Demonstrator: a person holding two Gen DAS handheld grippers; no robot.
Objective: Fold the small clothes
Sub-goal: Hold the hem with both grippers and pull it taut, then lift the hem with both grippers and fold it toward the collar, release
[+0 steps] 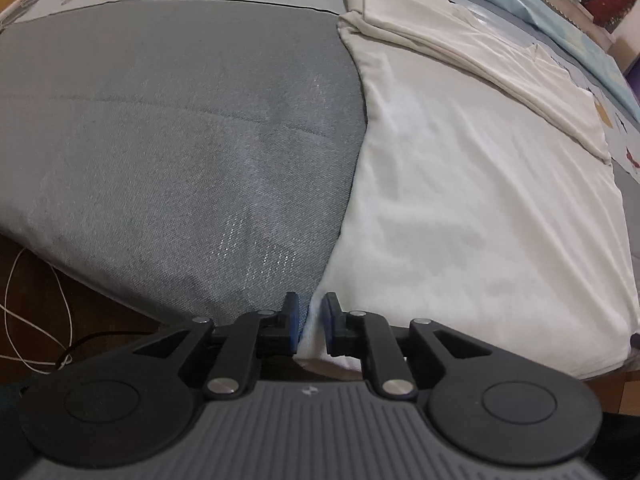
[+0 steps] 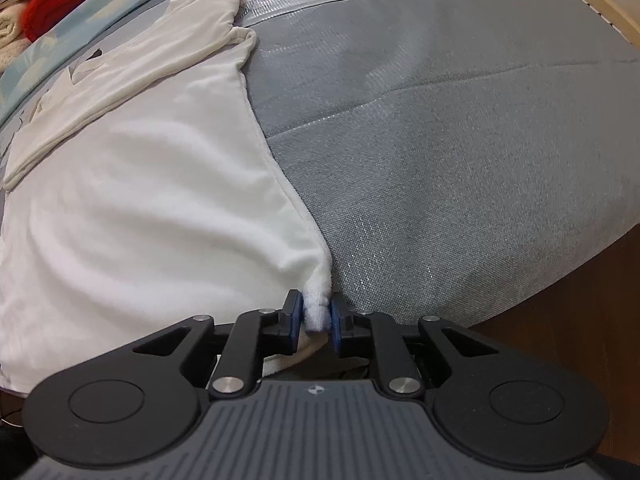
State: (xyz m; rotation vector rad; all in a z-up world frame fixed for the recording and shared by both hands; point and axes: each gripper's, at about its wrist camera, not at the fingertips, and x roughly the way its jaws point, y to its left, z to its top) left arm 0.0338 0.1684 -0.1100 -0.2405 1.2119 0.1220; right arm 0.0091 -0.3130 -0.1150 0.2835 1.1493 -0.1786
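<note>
While left gripper (image 1: 311, 328) sits at near edge of bed (image 1: 180, 140), shirt (image 1: 480, 220) lies ahead and to its right, long axis running away from you; hem corner sits between jaws, narrow gap visible, pinch not certain. Sleeve (image 1: 460, 36) folded across far end.

Right view: right gripper (image 2: 316, 322) has jaws pinching bunched hem corner; shirt (image 2: 140, 200) spreads ahead-left. No containers. Both grippers at near hem, so carry it toward collar.
</note>
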